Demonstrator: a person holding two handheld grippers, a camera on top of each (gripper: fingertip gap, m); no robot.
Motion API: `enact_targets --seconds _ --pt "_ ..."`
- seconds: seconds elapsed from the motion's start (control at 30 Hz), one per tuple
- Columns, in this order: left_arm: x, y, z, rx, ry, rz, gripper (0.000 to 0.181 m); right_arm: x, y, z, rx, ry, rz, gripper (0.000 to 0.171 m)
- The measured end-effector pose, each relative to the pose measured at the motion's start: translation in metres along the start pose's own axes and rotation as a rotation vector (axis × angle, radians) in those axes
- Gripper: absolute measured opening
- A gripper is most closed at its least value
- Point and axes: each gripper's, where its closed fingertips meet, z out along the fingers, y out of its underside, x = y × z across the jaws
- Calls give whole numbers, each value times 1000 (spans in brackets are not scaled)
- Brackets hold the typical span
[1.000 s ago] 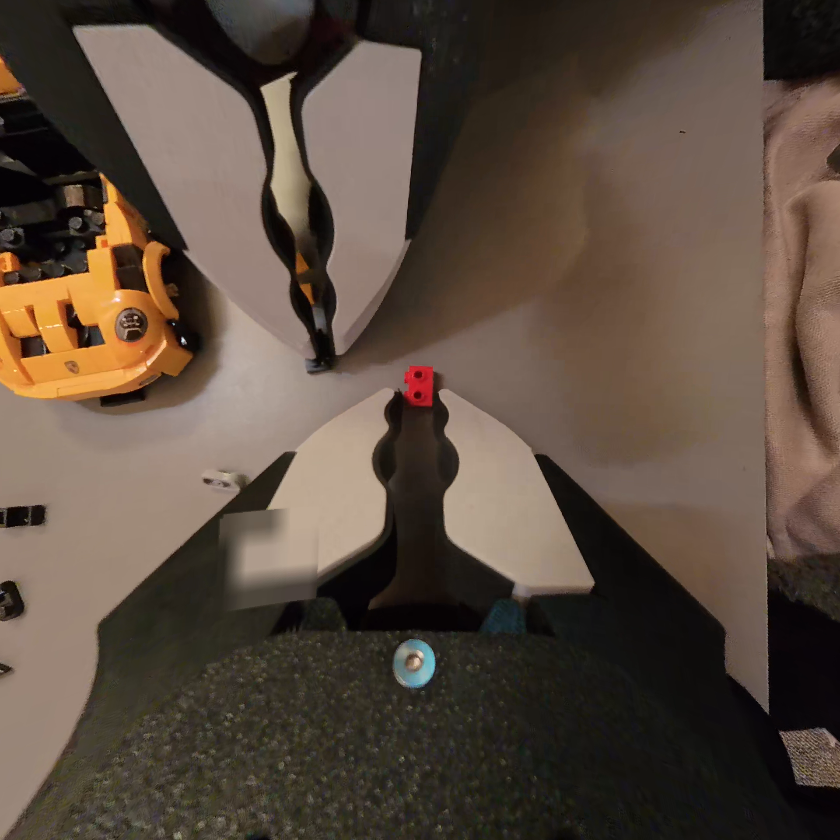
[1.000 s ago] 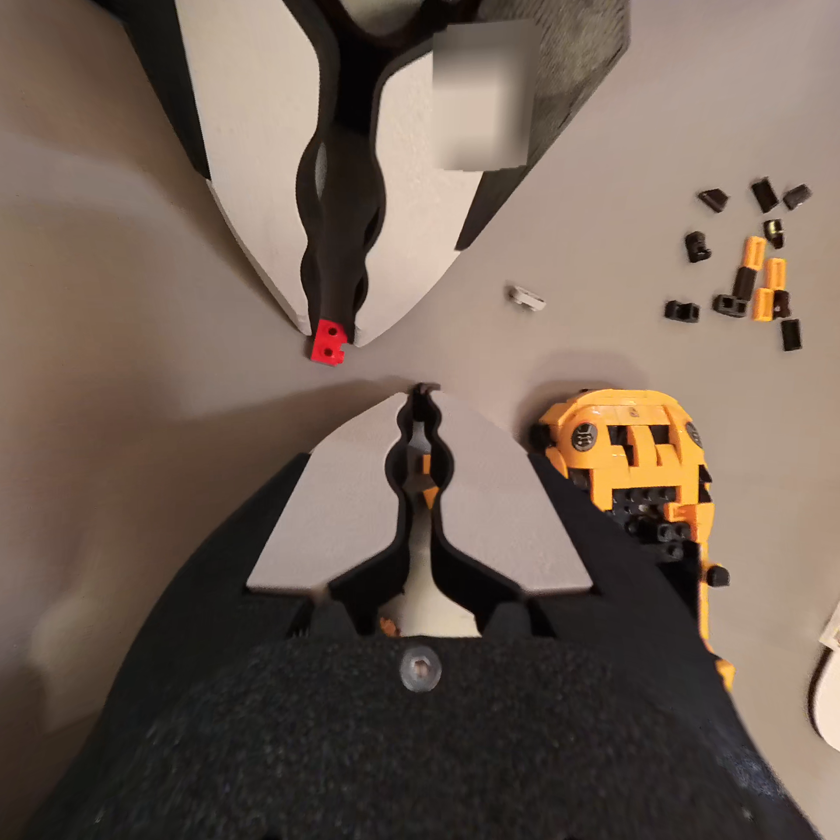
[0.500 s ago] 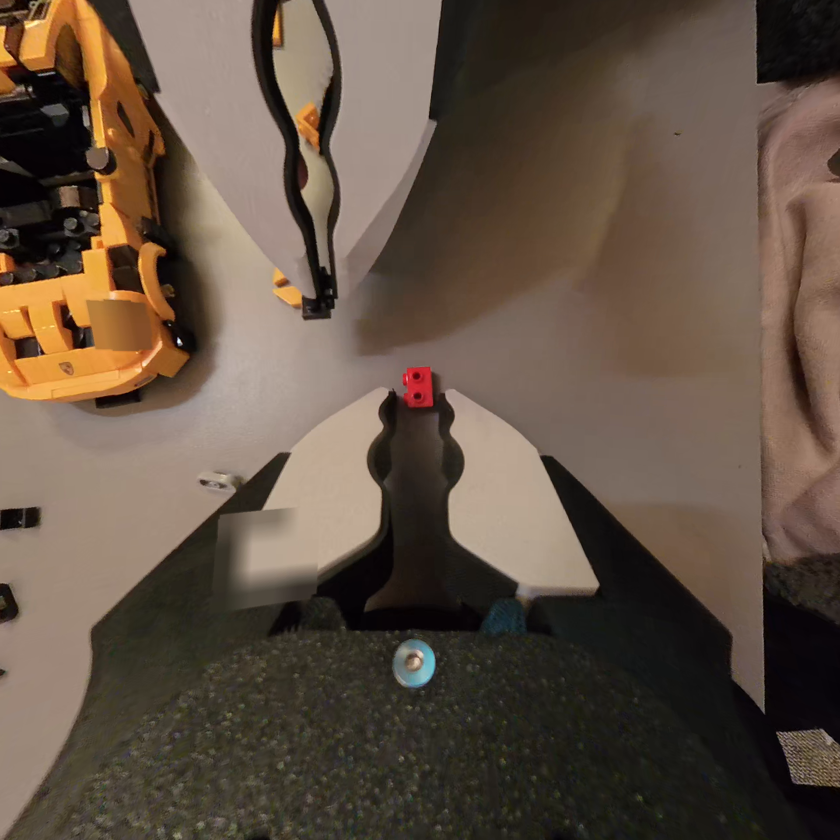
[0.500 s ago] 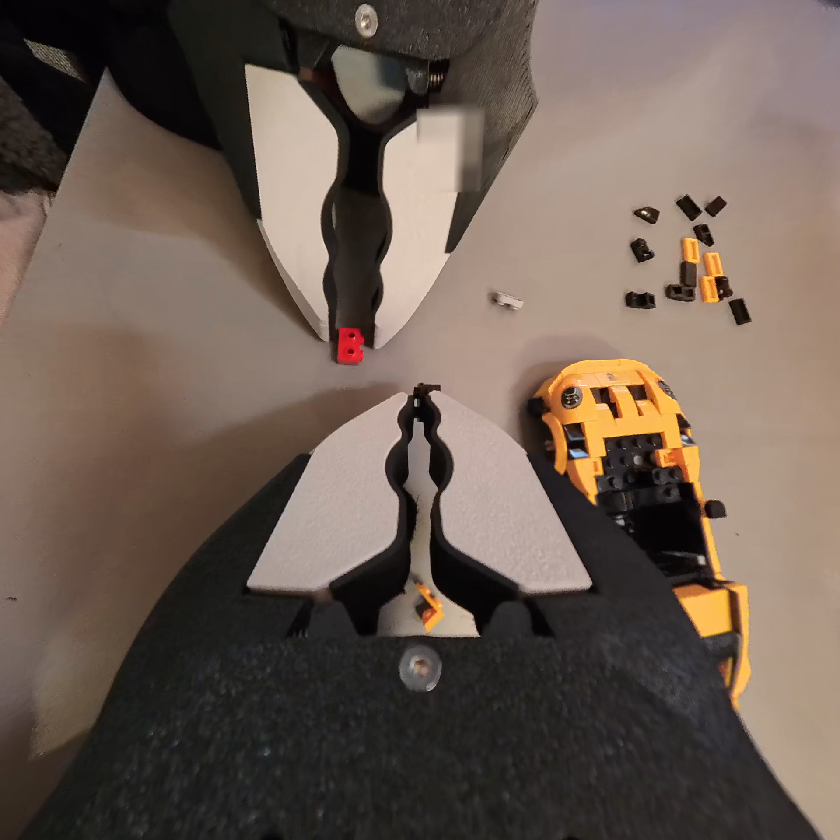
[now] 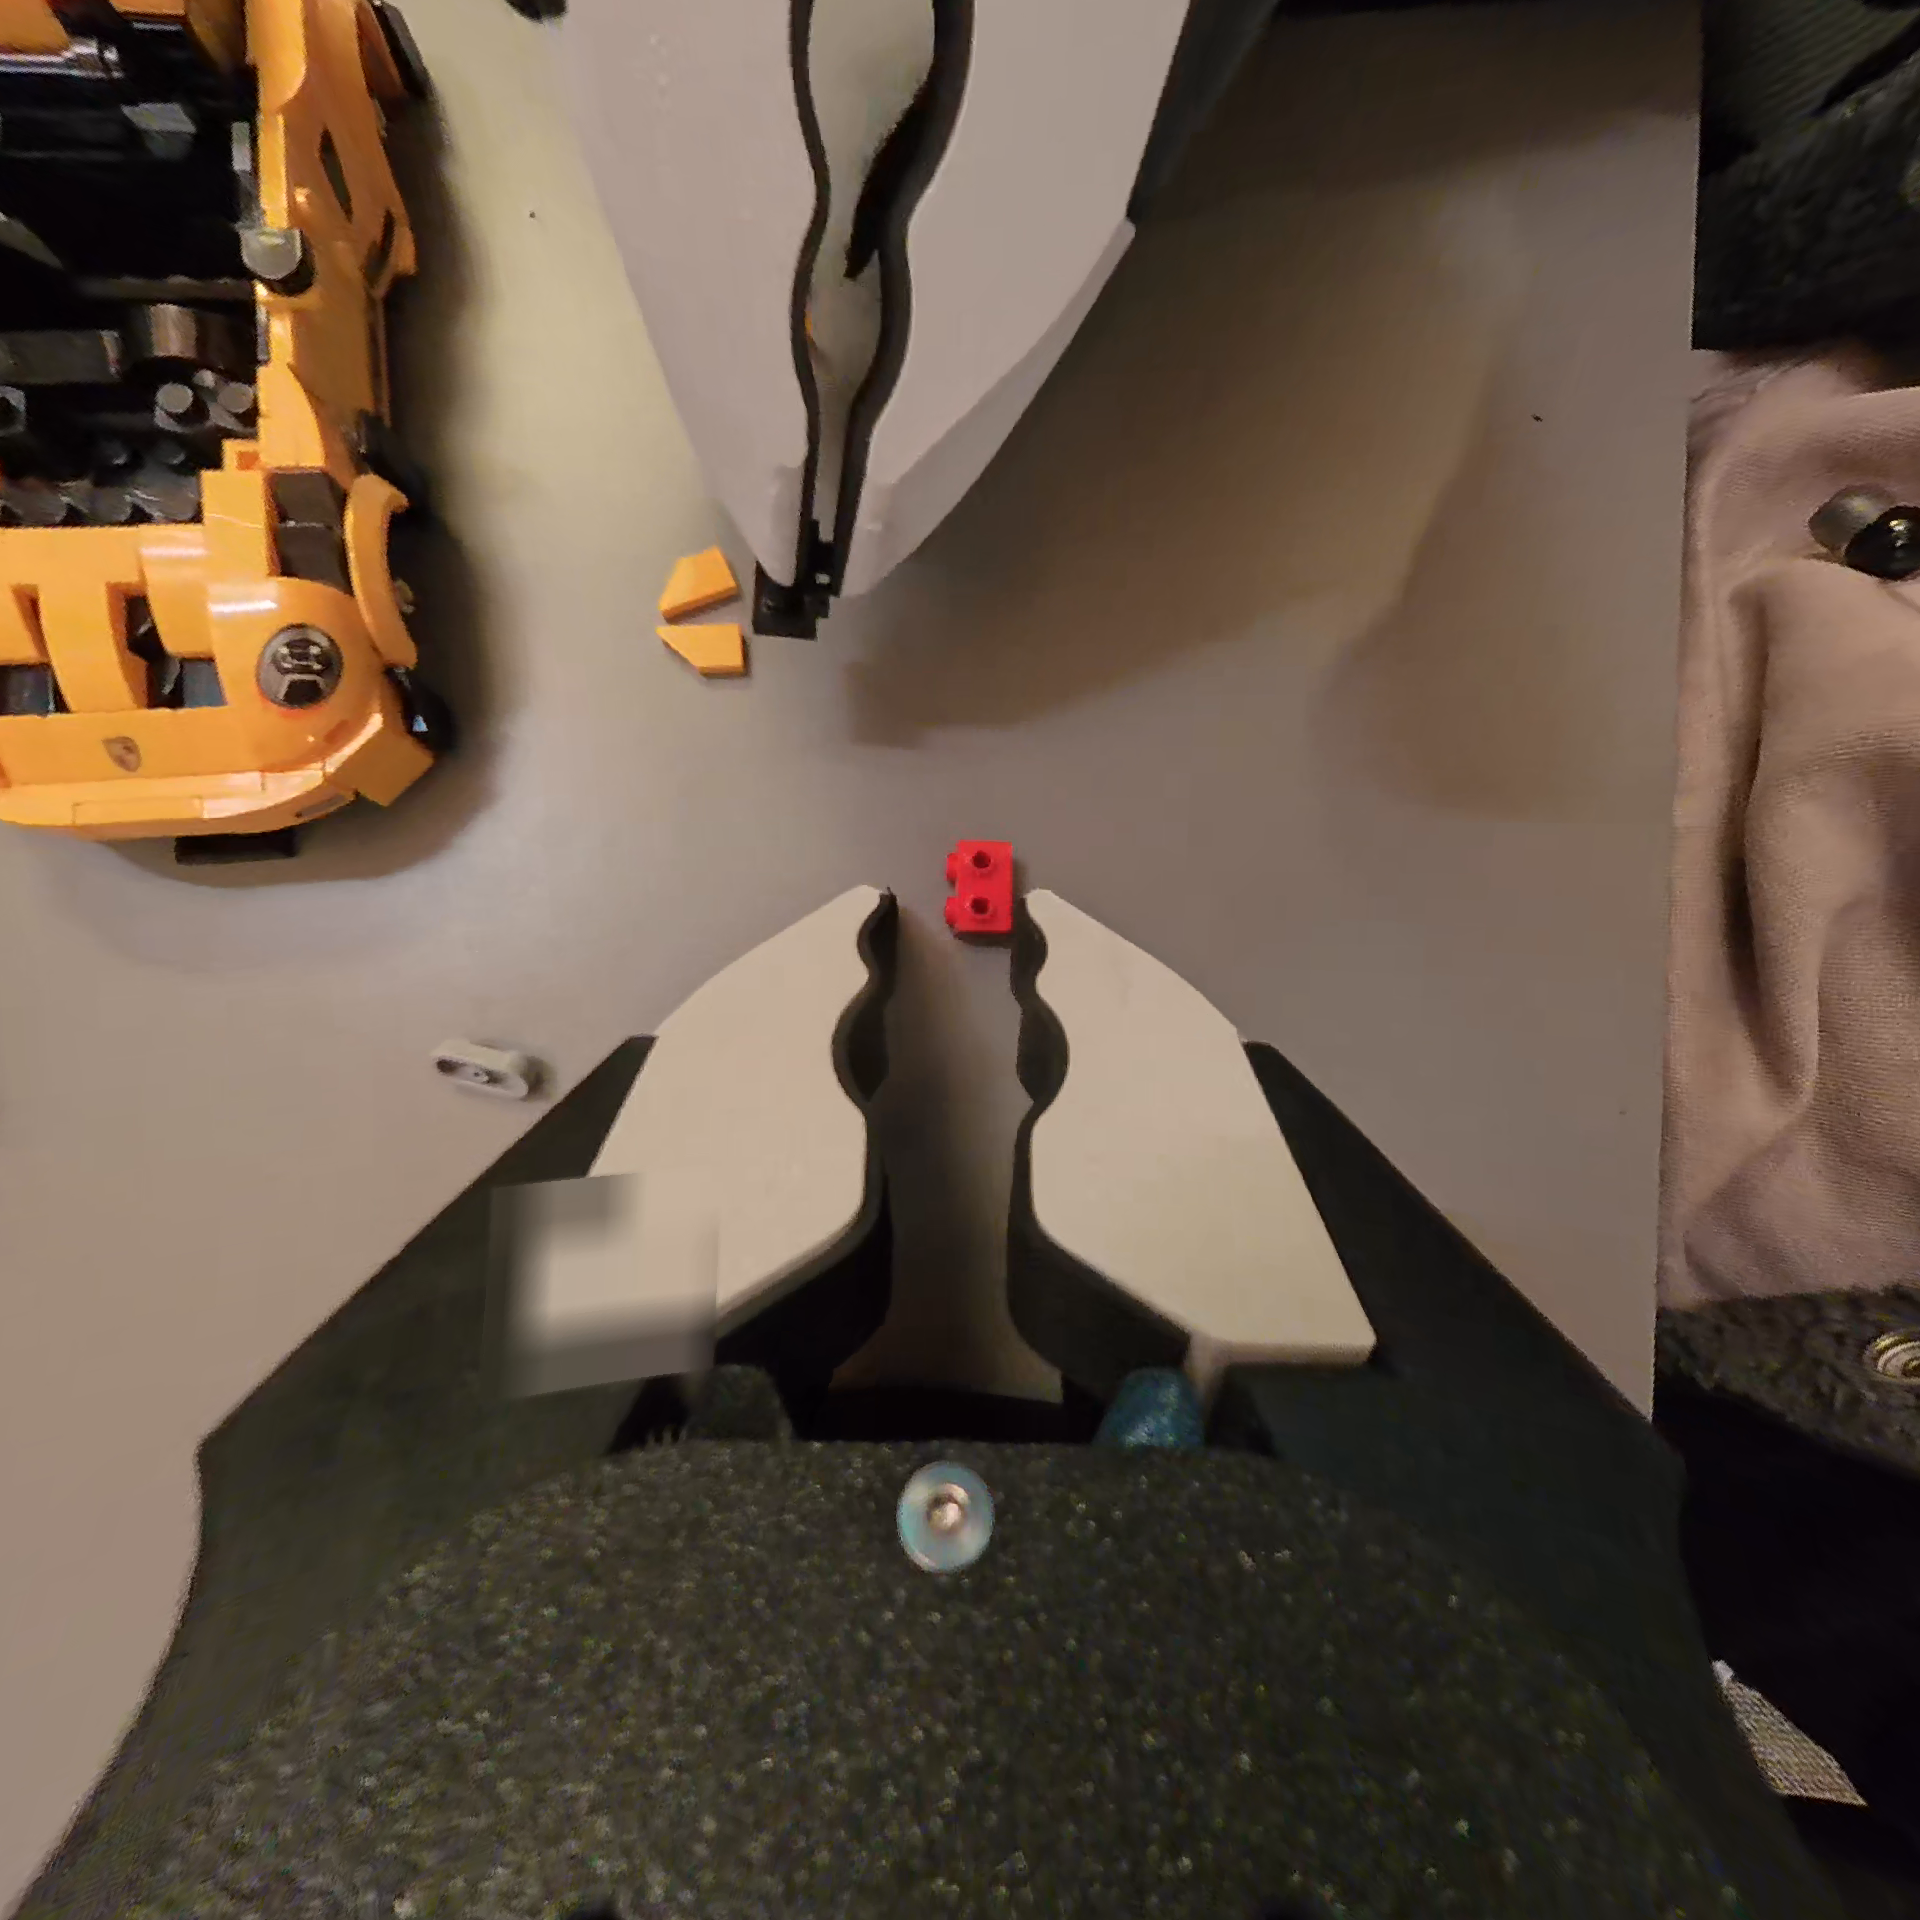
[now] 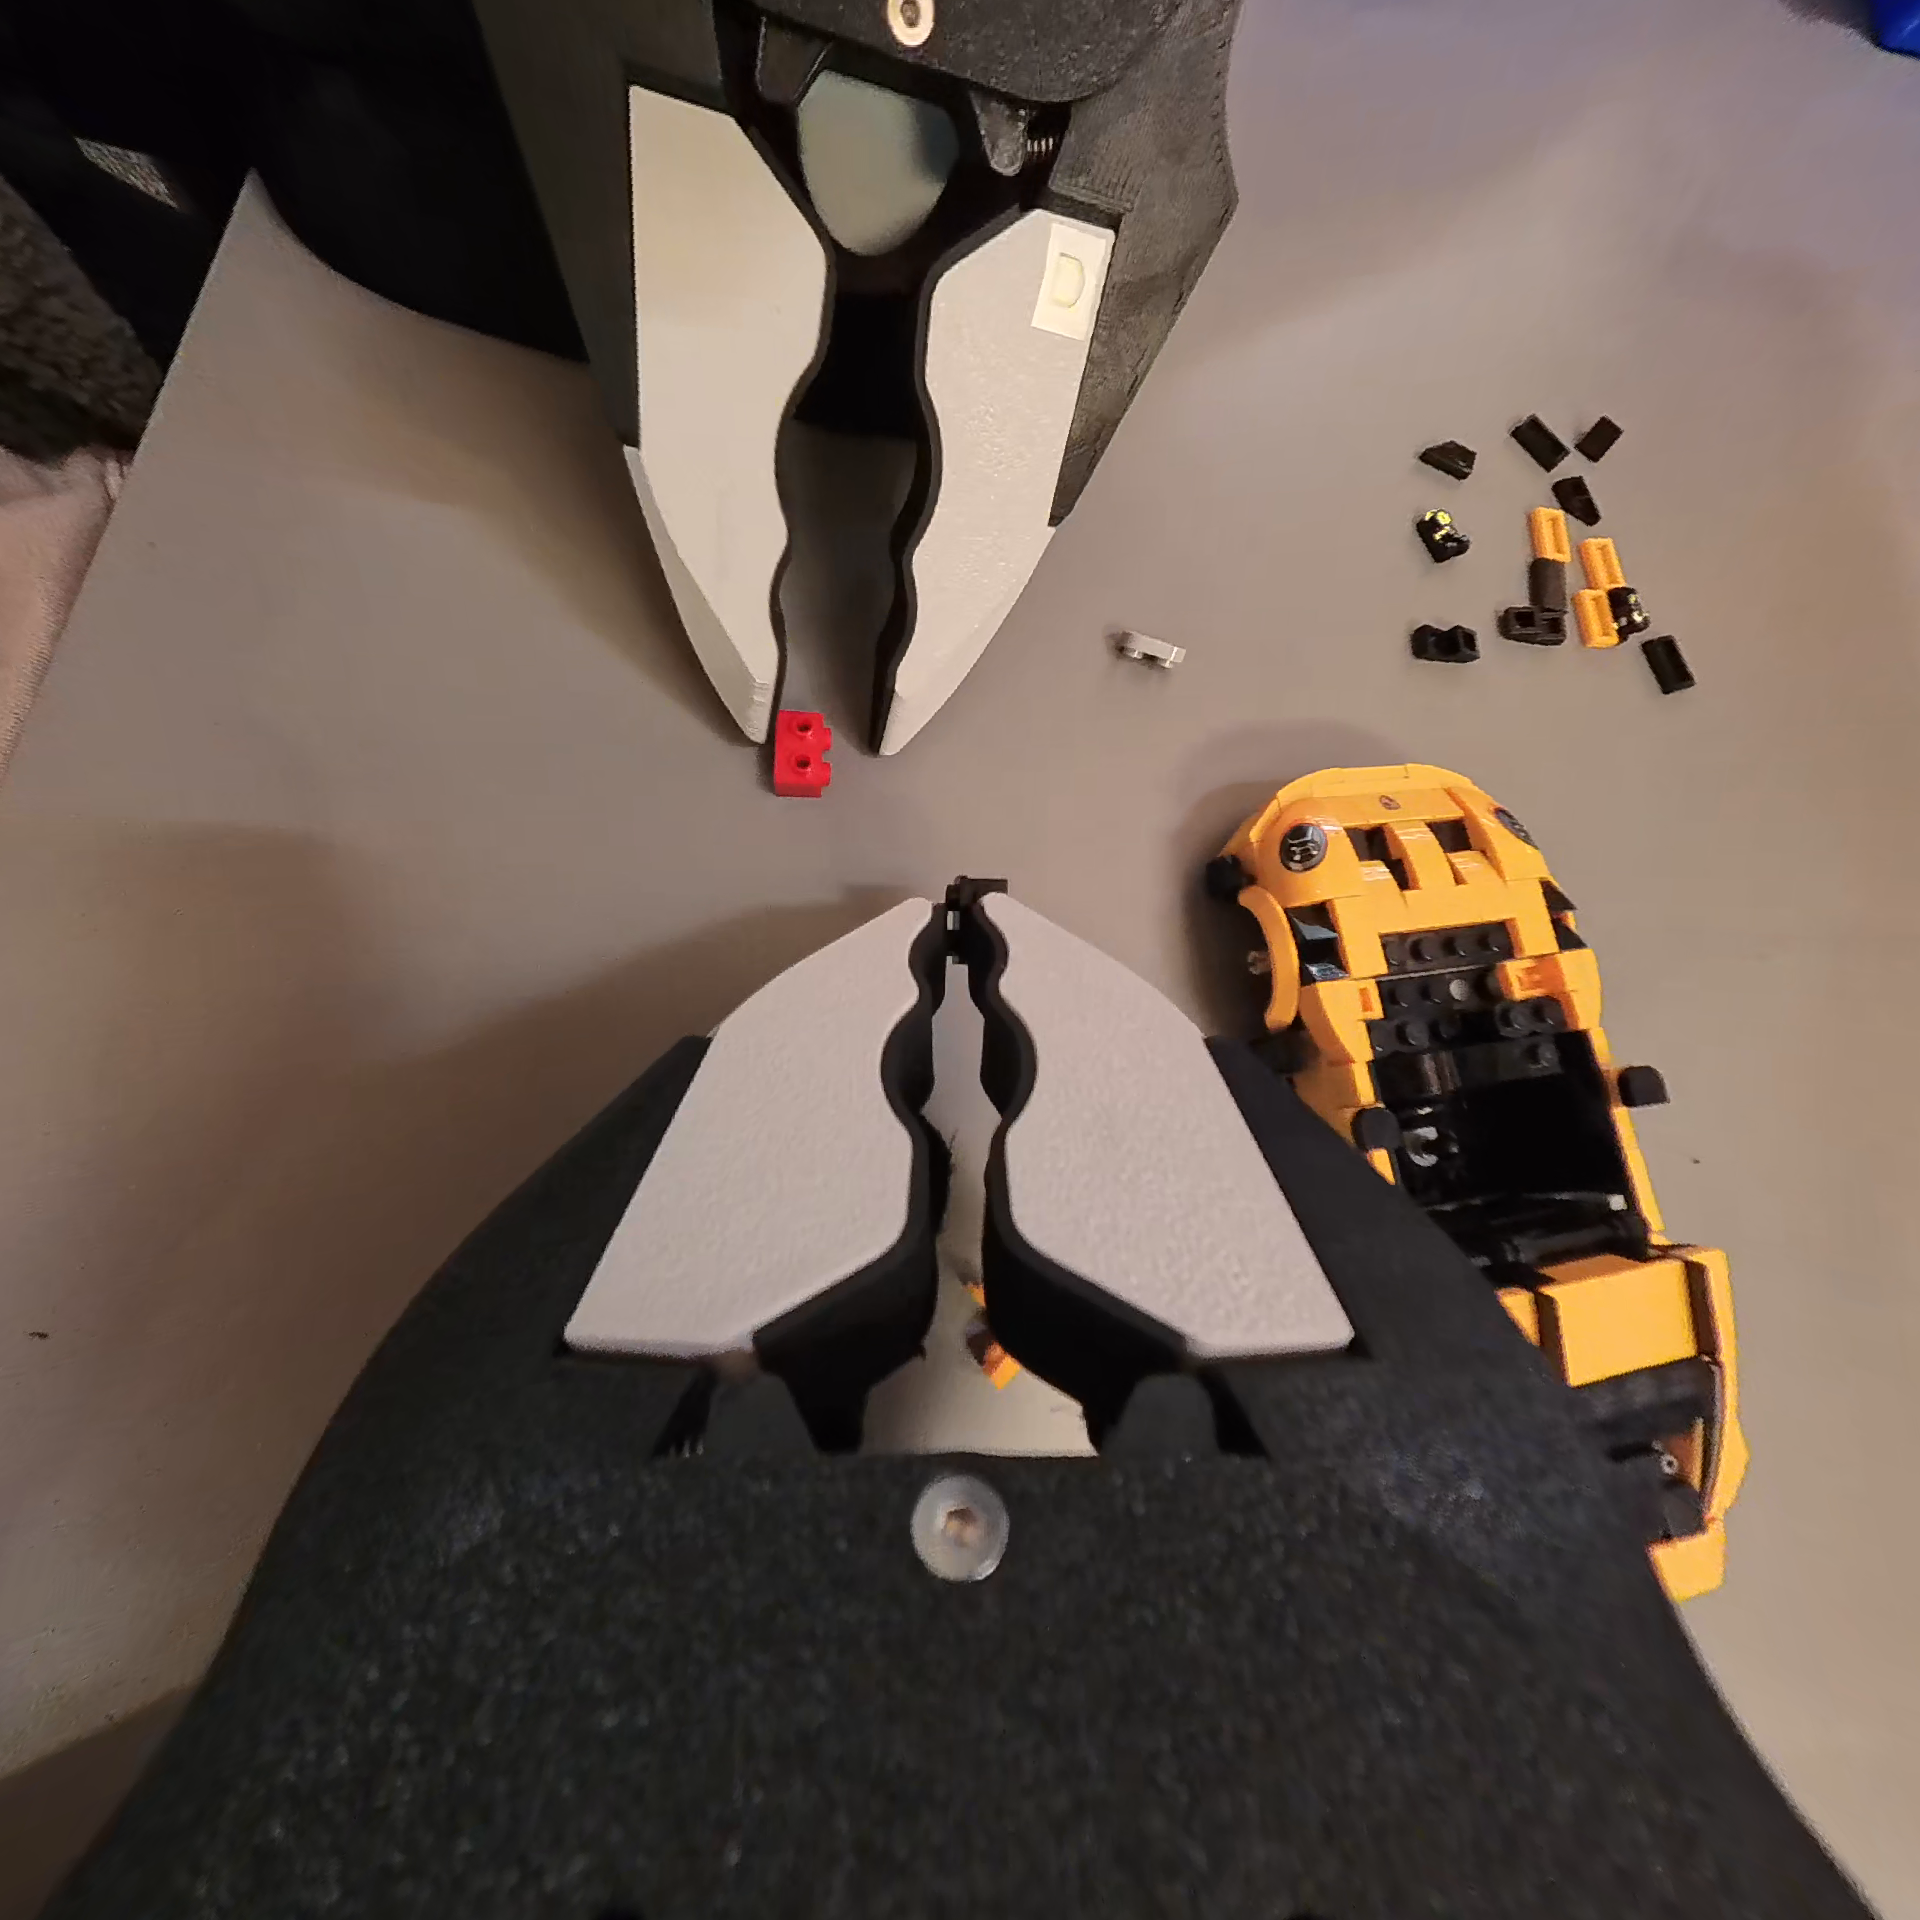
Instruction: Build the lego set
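Your left tool point(image 5: 956, 906) stood with its jaws apart over the grey counter point(image 5: 1299, 831), and the small red studded plastic brick point(image 5: 978, 886) lay on the counter between the fingertips, close beside the right-hand one; whether it touched could not be told. Your right tool point(image 6: 966, 904) was pinched narrow on a small black plastic piece point(image 6: 971, 891) at its very tips. The half-built orange and black toy car point(image 6: 1455, 1039) lay just beside the right tool, and two small orange wedge pieces point(image 5: 701, 618) lay loose near that tool's tips. Judged step: picking up the red brick, presumably to join it to the black piece. The next move called for centring the brick and then closing squarely on its flat sides, since an off-centre pinch could flick it away.
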Motion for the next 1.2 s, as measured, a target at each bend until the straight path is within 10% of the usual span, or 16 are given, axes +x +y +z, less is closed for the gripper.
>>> enact_targets --seconds 0.53,1.2 --pt "-6 -5 3 -24 -172 240 11 -3 -2 -4 25 4 -6 3" --pt "-3 -9 3 25 -81 78 21 -14 -7 -1 55 -45 -20 3"
